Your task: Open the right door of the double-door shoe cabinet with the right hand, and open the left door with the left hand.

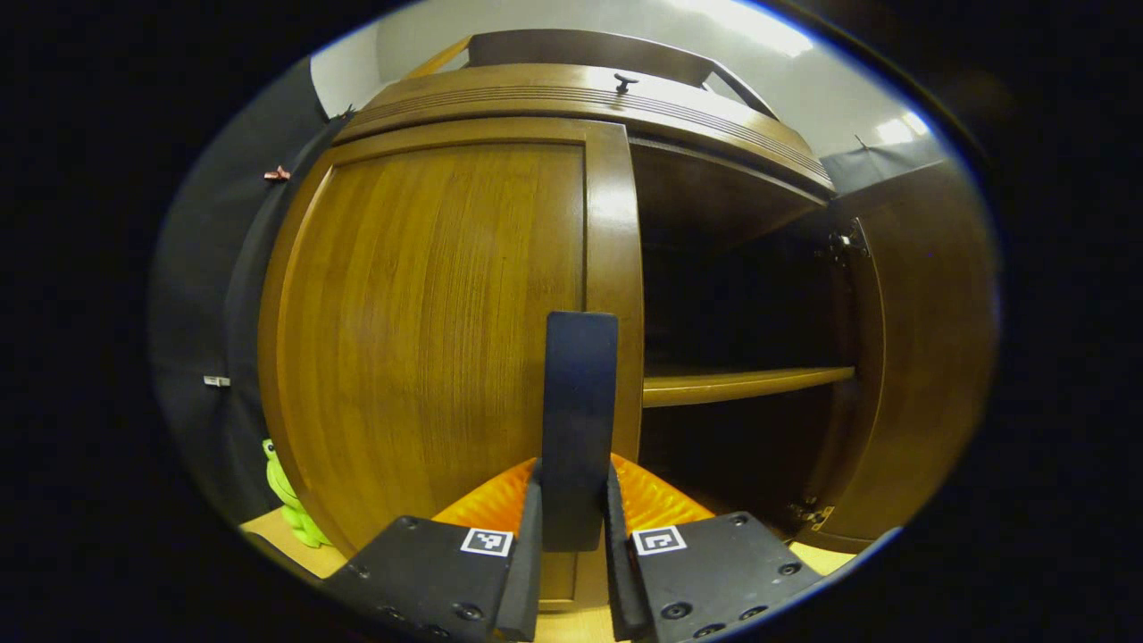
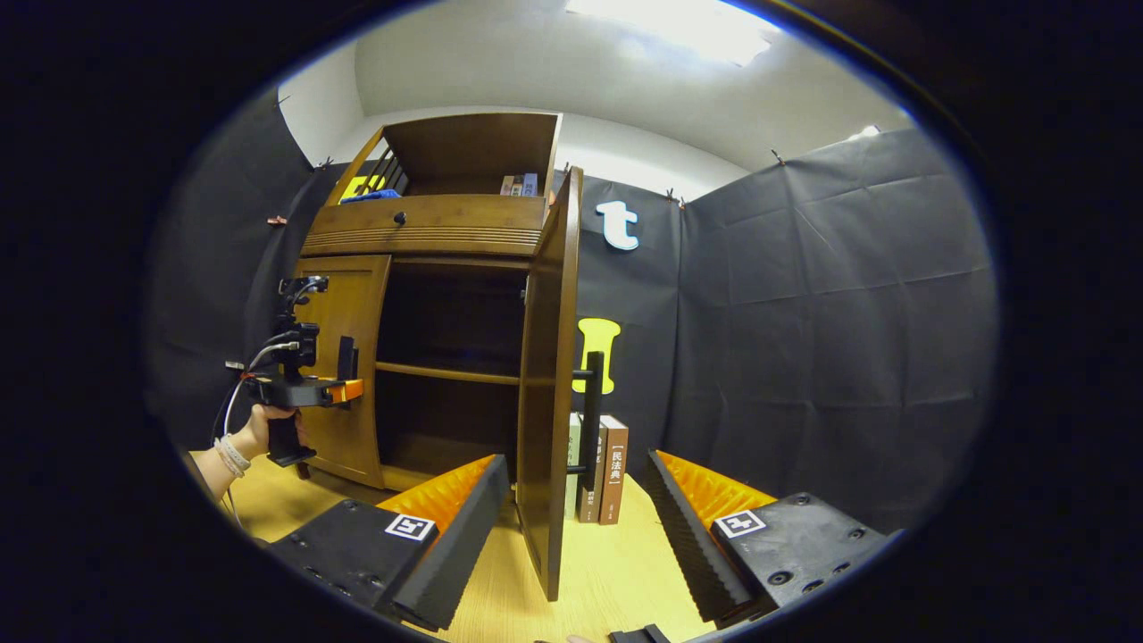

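Cabinet [image 2: 429, 232]: I see grained, glossy brown wood on a pale tabletop [image 2: 607, 572], against the booth's black cloth.
Left door [image 1: 429, 321]: shut, with a flat dark bar handle [image 1: 580, 393] upright at its inner edge.
Left gripper [image 1: 573, 527]: my jaws are clamped on that handle.
Right door [image 2: 545, 375]: swung wide, edge toward me.
Right gripper [image 2: 576, 536]: jaws spread wide, holding nothing, door edge between them.
Shelf [image 1: 741, 384]: bare plank in a dark interior.
Books [image 2: 600, 469]: upright beside the right door.

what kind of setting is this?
Likely a staged recording booth, not a real home: black cloth walls surround a wooden shoe cabinet standing on a light wood surface, with books beside it.
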Demonstrator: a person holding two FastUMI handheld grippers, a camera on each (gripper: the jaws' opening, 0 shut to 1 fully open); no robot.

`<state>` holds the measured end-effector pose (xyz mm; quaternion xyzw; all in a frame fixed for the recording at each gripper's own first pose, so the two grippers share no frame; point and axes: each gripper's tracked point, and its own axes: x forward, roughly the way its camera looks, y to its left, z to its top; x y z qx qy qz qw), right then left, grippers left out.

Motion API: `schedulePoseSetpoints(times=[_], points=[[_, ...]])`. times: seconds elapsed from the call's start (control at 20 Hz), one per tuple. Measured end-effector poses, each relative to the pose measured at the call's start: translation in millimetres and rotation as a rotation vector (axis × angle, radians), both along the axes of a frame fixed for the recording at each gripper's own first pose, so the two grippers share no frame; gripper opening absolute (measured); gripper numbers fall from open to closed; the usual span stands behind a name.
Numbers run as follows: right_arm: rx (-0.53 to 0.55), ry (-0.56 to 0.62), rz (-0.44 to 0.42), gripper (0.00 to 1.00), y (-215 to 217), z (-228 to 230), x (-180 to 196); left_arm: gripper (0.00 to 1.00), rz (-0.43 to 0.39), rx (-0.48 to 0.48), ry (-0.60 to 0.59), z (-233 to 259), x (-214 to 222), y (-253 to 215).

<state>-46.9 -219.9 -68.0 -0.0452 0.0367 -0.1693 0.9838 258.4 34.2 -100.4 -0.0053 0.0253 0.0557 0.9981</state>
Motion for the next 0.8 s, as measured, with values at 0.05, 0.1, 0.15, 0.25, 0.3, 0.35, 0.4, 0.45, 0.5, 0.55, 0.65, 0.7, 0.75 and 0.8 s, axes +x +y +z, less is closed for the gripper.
schedulePoseSetpoints(times=[0.05,0.1,0.15,0.25,0.3,0.35,0.4,0.45,0.5,0.55,0.65,0.7,0.75,0.8], points=[[-0.001,-0.001,-0.004,0.98,0.9,0.7,-0.5,0.34,-0.009,-0.018,0.012,-0.2,-2.6,-0.5],[0.0,-0.001,-0.005,1.0,2.7,1.2,-1.4,0.34,-0.02,-0.035,0.022,-1.1,-7.5,-0.9],[0.004,-0.002,0.0,0.98,6.4,1.4,-1.4,0.33,-0.031,-0.042,0.03,-0.4,-13.0,-1.5],[0.019,0.005,0.017,0.98,14.6,0.6,1.4,0.32,-0.045,-0.031,0.038,0.8,-25.9,-2.7],[0.024,0.008,0.027,0.98,19.2,0.4,2.2,0.31,-0.05,-0.024,0.039,1.1,-33.1,-2.5],[0.027,0.009,0.037,0.98,23.7,-0.1,2.9,0.31,-0.052,-0.022,0.04,1.7,-40.7,-2.2],[0.026,0.01,0.046,0.98,28.0,0.8,3.1,0.31,-0.056,-0.022,0.037,2.7,-48.1,-1.8],[0.023,0.013,0.052,0.98,31.6,0.8,3.5,0.3,-0.06,-0.022,0.039,3.1,-56.6,-1.5],[0.02,0.022,0.059,0.98,34.8,-0.4,3.1,0.31,-0.063,-0.023,0.036,3.6,-64.2,0.0],[0.015,0.029,0.067,0.98,39.3,-1.6,2.3,0.3,-0.066,-0.025,0.033,5.5,-72.5,1.3],[0.001,0.034,0.089,0.98,50.1,0.1,3.0,0.31,-0.067,-0.03,0.03,6.6,-87.5,3.5],[-0.006,0.031,0.1,0.98,56.2,1.5,3.3,0.3,-0.068,-0.028,0.029,6.2,-94.3,5.4],[-0.017,0.028,0.111,0.98,61.3,2.4,4.0,0.31,-0.07,-0.028,0.03,7.4,-102.7,7.1],[-0.028,0.025,0.123,0.98,66.6,4.4,5.6,0.31,-0.073,-0.029,0.034,8.4,-98.9,5.8]])
